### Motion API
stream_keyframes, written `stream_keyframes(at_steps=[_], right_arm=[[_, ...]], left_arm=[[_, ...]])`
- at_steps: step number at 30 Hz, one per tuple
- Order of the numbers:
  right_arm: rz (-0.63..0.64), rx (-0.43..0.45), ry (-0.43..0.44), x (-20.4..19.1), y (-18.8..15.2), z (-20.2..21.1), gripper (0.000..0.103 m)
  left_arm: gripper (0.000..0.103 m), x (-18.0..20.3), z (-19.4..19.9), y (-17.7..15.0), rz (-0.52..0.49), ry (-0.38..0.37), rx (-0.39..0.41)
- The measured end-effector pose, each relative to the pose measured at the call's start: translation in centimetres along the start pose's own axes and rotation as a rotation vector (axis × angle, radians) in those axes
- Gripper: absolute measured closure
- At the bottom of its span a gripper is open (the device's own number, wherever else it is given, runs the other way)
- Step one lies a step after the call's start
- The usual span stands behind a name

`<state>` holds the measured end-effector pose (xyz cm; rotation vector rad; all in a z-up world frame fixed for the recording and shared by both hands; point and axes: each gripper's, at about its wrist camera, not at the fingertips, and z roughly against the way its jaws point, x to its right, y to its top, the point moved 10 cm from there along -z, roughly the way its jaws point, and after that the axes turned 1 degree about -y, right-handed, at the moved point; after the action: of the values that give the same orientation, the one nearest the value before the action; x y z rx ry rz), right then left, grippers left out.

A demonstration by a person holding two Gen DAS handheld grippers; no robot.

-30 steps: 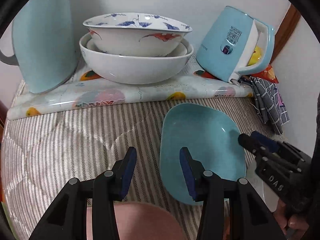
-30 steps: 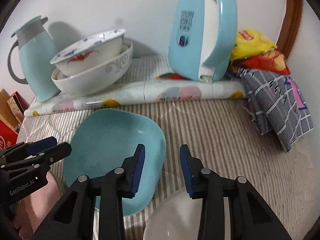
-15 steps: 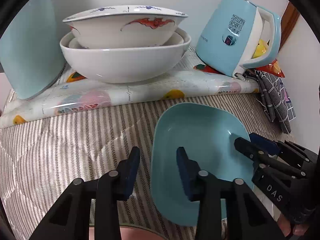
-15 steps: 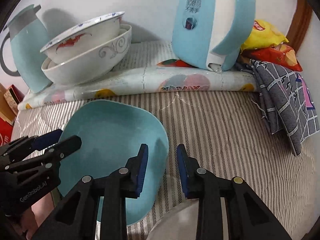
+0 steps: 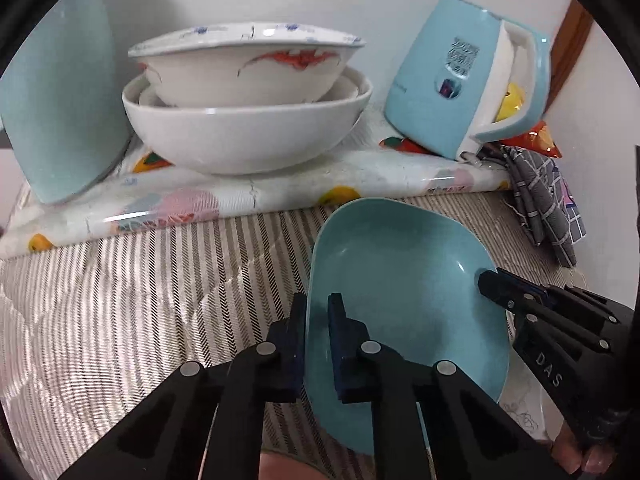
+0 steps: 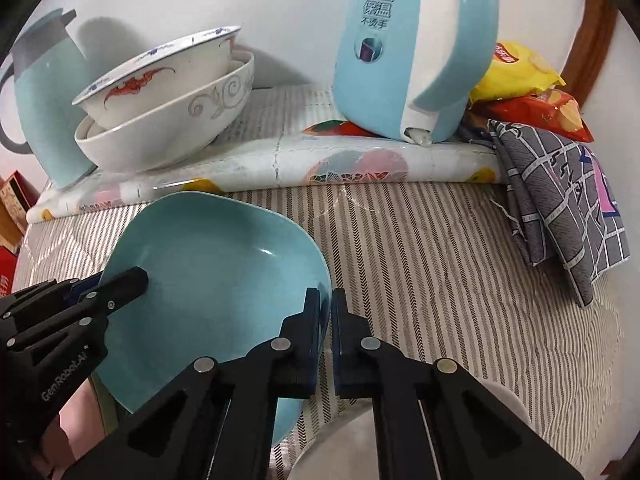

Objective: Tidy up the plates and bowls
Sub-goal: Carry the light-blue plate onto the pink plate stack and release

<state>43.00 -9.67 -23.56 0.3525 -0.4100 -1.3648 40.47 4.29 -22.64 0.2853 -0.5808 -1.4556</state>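
With each tool, left tool [image 5: 317, 322] and right tool [image 6: 325, 312], just clamped on opposite rims of the teal dish [image 5: 404, 280], uneven lifting could tip it from their thin grip

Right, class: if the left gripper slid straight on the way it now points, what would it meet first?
The left gripper is already clamped on the teal dish rim, so it would meet the dish itself. Beyond that comes the striped cloth, probably; depth is unclear.
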Motion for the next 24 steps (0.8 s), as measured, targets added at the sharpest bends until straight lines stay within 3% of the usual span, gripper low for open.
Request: stream_keyframes(at_steps=[14,24], right_arm=[[-0.019,0.123,0.025,-1.4,0.3,6.3,0.098],[0.015,0.174,0.064,-4.4,-1.0,10.3,0.099]], left_arm=[[0.092,-0.3,6.5,0.2,0.009,-0.003,0.088],[0.092,-2.1,11.1,-2.5,0.053,0.019,0.120]])
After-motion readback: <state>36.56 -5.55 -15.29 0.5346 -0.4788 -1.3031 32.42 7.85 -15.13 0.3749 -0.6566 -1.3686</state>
